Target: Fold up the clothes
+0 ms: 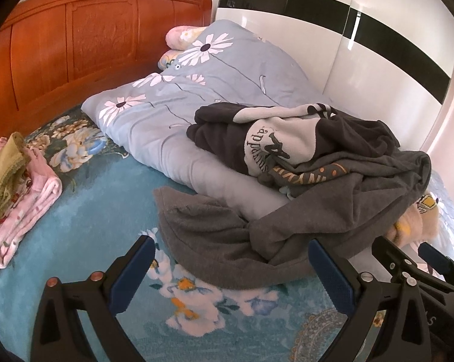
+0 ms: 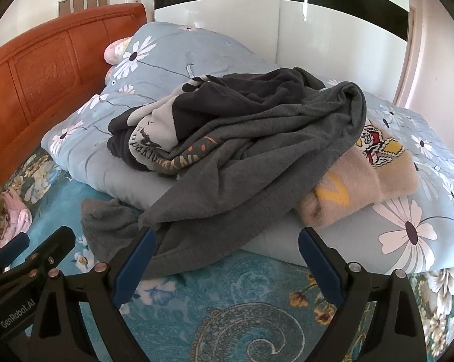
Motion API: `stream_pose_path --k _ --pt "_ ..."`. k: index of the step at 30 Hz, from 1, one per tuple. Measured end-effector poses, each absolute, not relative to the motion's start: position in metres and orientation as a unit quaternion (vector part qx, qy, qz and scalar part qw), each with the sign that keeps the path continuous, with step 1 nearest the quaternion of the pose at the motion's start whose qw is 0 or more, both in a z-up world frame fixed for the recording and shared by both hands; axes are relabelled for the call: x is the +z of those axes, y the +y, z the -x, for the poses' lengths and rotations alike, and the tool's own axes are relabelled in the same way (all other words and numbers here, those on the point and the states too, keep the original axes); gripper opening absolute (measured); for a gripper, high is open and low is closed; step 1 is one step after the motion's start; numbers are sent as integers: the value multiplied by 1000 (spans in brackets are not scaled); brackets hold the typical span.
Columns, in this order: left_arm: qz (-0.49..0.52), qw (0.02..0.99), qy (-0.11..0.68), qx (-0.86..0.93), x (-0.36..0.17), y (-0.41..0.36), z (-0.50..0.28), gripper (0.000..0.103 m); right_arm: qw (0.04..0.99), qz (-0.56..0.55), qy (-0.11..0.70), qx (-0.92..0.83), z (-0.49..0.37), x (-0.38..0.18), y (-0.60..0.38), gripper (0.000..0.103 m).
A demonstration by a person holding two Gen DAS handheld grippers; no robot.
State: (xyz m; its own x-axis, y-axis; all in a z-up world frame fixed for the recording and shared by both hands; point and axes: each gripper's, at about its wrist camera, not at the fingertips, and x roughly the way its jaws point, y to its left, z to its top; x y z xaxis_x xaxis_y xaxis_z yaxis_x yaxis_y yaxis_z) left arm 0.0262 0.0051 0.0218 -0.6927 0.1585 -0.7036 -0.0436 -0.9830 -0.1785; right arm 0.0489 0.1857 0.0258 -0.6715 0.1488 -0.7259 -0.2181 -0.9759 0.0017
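Observation:
A crumpled grey sweatshirt (image 1: 332, 211) (image 2: 257, 157) hangs off a blue floral duvet onto the bed. Its lower edge reaches between the blue pads of both grippers. On top of it lies a black-and-grey printed sweatshirt (image 1: 275, 138) (image 2: 172, 120). A folded beige fleece garment (image 2: 362, 181) (image 1: 414, 220) sits to the right, partly under the grey one. My left gripper (image 1: 231, 259) stands open just in front of the grey hem. My right gripper (image 2: 227, 250) is open too, with the grey hem lying between its fingers. Each wrist view catches the other gripper at its edge.
The blue daisy-print duvet (image 1: 166, 120) (image 2: 408, 211) is bunched across the bed. A teal floral bedspread (image 1: 106, 196) (image 2: 242, 301) covers the mattress. Folded pink and olive clothes (image 1: 19, 187) lie at left. An orange wooden headboard (image 1: 76, 45) and a white wardrobe (image 1: 287, 45) stand behind.

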Motion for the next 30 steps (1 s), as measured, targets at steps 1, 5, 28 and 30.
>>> stream_pose_path --k 1,5,28,30 --pt "388 55 -74 917 22 5 -26 103 101 392 45 913 -49 26 186 96" --pt "388 57 -75 917 22 5 -25 103 101 391 46 914 -49 26 186 96" --pt "373 81 -82 921 12 -61 -27 103 72 395 11 916 -20 28 194 95" --pt "363 76 -85 925 11 -79 -30 103 79 393 -3 916 3 34 201 95"
